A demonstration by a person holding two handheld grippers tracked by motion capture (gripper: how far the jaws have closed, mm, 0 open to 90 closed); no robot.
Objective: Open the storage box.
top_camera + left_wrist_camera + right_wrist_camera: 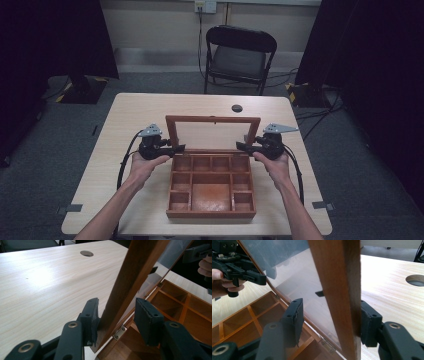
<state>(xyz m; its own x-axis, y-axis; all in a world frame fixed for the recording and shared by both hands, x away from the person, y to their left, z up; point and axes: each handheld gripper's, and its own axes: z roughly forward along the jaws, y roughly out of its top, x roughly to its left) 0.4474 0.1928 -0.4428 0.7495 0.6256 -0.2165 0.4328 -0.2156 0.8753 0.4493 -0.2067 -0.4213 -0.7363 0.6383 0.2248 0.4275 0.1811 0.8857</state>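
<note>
Your left gripper (116,315) has its jaws spread around the left side rail of the glass-paned wooden lid (130,280); one pad (93,315) touches the wood, the other stands apart. Your right gripper (329,320) straddles the lid's right rail the same way, the outer pad (367,322) against the wood, the inner one off the glass. The lid stands raised on its hinges above the reddish-brown wooden compartment box (211,186), which sits near the front middle of the pale wooden table (130,115). A black folding chair (239,55) stands beyond the table.
</note>
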